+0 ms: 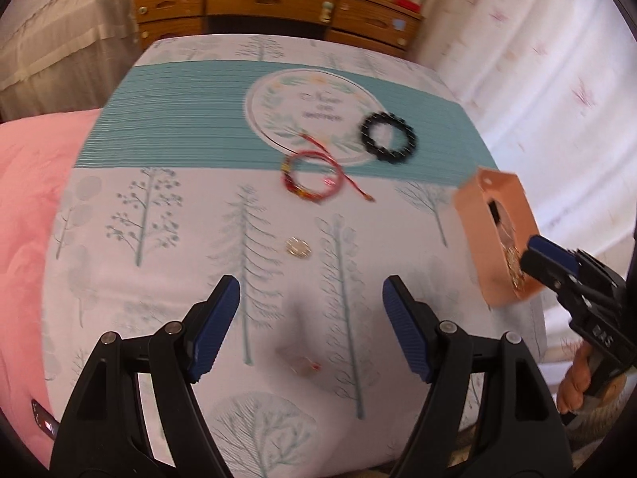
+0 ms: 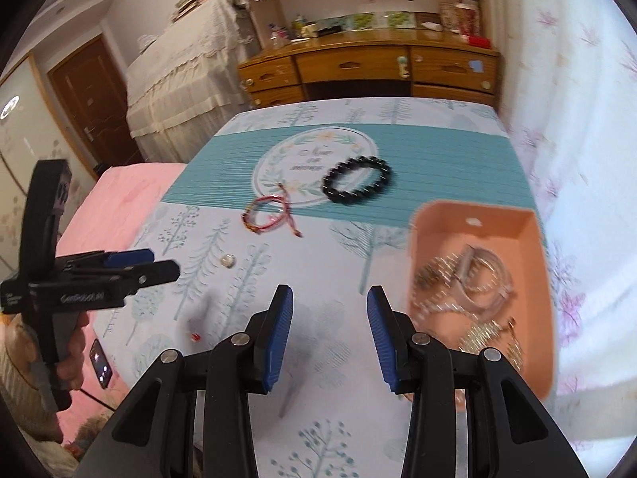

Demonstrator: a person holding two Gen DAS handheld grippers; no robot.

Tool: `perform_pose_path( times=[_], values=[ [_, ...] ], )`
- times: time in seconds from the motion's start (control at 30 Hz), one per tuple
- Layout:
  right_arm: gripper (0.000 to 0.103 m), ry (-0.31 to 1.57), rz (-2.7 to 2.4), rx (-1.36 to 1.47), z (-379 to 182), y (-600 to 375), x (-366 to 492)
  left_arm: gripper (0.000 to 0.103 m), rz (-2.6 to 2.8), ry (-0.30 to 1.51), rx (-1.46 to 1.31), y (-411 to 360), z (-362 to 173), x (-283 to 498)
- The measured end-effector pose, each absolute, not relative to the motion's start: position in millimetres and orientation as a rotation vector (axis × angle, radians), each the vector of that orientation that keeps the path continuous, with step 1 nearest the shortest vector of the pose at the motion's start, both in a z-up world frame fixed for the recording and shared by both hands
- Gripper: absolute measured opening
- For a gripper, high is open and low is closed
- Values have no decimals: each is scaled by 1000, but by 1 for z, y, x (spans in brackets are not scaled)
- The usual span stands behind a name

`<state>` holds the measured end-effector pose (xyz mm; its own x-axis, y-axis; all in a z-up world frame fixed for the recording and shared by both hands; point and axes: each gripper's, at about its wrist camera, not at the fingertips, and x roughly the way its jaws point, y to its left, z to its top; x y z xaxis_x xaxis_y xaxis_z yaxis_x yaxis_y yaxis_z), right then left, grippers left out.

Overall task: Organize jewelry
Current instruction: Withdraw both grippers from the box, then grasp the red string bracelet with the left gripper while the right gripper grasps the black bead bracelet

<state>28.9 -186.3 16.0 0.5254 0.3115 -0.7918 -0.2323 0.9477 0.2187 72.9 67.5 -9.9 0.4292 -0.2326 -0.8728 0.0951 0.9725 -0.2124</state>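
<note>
Left claw [image 1: 310,328]: spread wide, holding nothing, above the bed [image 1: 159,279].
Right claw [image 2: 330,336]: spread, holding nothing, beside the tray.
Bracelets on bed: two; one black beaded bracelet [image 2: 355,179], one red cord bracelet [image 2: 267,216], near each other.
Small pieces: one round silver piece [image 1: 297,247].
Orange tray [image 2: 533,235]: one, holding tangled chains; count unclear.

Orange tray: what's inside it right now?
The orange tray holds a tangled pile of silver and gold chains. Its near corner is hidden behind the right gripper.
</note>
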Motion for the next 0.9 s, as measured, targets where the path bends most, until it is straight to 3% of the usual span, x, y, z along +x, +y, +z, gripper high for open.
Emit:
perform_pose_path(
  times=[0.47, 0.9],
  values=[
    [39, 1076, 374, 93, 24, -148, 156, 71, -195, 1214, -23, 49, -45, 190],
    [39, 1259, 275, 175, -30, -139, 277, 57, -174, 1327, 78, 25, -83, 245]
  ],
)
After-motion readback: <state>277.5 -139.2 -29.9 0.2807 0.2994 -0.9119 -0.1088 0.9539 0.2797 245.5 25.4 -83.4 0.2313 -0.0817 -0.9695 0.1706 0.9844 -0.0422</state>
